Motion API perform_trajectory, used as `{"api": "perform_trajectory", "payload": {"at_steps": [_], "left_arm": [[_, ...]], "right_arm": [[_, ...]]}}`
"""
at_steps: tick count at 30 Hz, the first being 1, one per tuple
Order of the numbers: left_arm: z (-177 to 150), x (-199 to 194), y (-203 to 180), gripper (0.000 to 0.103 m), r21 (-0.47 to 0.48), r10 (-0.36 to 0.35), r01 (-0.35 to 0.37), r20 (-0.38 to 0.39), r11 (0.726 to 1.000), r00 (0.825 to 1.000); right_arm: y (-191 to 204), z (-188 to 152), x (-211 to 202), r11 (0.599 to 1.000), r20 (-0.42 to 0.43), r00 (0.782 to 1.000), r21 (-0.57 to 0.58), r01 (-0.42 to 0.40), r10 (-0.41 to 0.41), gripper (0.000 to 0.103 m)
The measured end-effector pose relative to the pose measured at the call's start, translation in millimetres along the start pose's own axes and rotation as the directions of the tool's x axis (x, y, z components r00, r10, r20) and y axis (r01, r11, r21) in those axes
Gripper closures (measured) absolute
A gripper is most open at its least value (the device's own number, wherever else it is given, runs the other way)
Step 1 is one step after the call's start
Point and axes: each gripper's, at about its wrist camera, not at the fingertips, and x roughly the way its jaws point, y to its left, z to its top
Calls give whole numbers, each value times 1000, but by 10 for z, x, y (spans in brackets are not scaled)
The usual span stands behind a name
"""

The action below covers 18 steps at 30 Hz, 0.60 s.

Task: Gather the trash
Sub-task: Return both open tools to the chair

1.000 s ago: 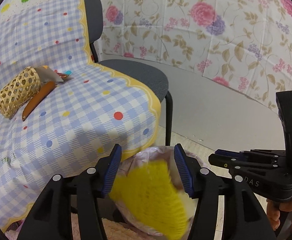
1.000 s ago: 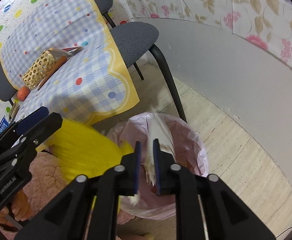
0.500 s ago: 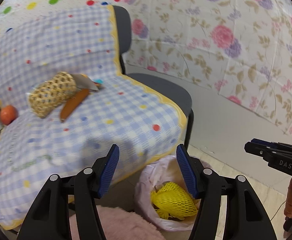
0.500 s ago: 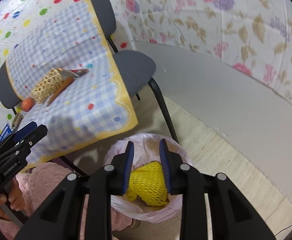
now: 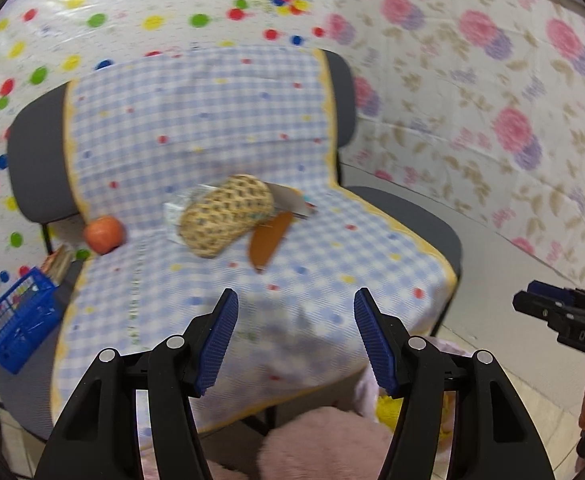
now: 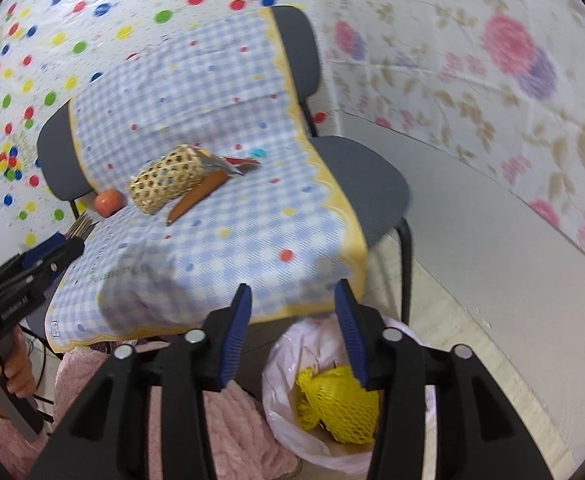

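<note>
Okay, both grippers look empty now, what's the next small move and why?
Probably reach the left gripper forward toward the wrapper beside the woven basket. Both grippers are open and empty, the yellow foam net already lies in the bin bag, and that wrapper looks like remaining trash.

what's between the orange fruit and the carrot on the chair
The woven bamboo tube basket lies between the round orange fruit and the long orange carrot, shown in both wrist views.

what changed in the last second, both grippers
The left hand-held gripper let the yellow foam net drop into the pink-lined bin; the right hand-held gripper released its white scrap. Both opened, lifted and swung toward the checked cloth. Woven basket, carrot and orange fruit stayed put.
</note>
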Motion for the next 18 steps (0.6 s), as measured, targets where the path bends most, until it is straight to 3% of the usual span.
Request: {"api": "perform_trajectory", "payload": {"at_steps": [6,8,18], "left_arm": [[188,-16,431,31,-57,82,-81,11,995,997],[256,-8,557,20,-75,107,-106,15,992,994],[505,260,917,18,-87,195,-195,-9,977,981]], "right_arm": [[233,193,217,998,-11,1000,-53,-29,28,49],[298,267,305,997,-11,999,-74,-35,34,47],[444,649,866,987,-12,998,-148,-57,56,47]]}}
